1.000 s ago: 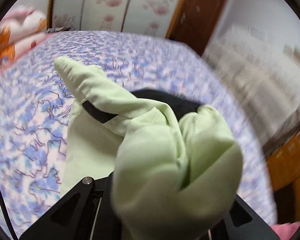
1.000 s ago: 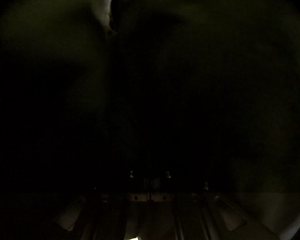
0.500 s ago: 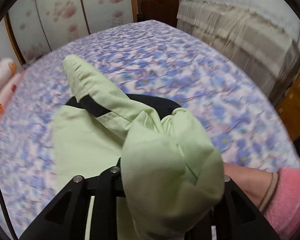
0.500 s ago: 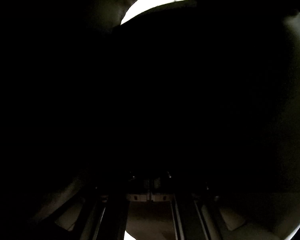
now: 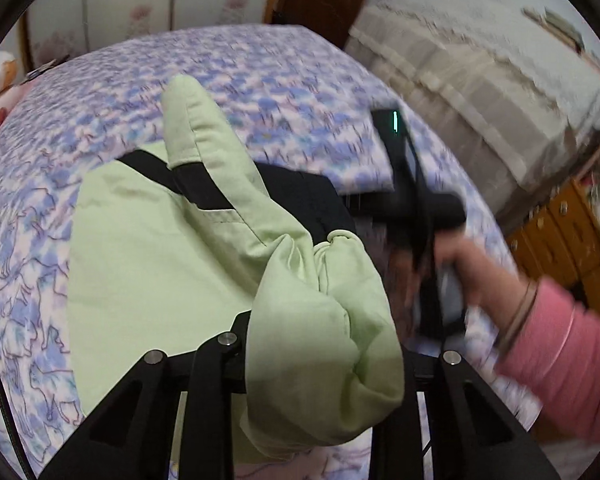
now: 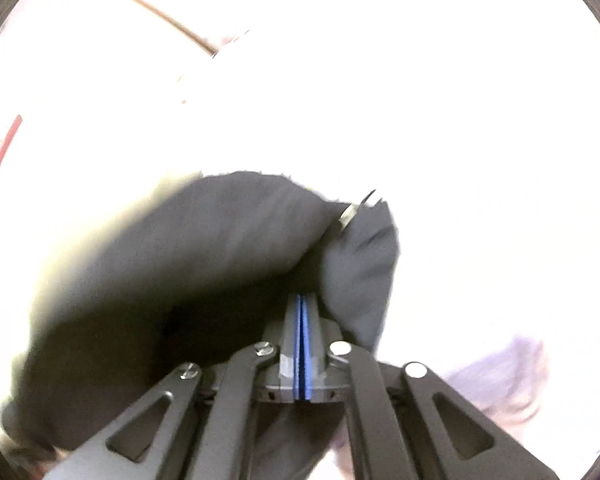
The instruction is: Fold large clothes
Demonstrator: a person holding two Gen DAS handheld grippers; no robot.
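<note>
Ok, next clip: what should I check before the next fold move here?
1. Left gripper has the garment: jaws closing with green cloth bunched between them. Ok.
2. Right gripper has cloth: jaws shut, dark cloth draped over their tips, pinch itself hidden. Cannot tell.
3. Garment lies flat on the bed: one sleeve lies folded across it and the near part is bunched. Not ok.
4. Right wrist view usable: mostly washed out white. Not ok.
5. Grippers clear of each other: the right one is blurred in the left view. Cannot tell.
</note>
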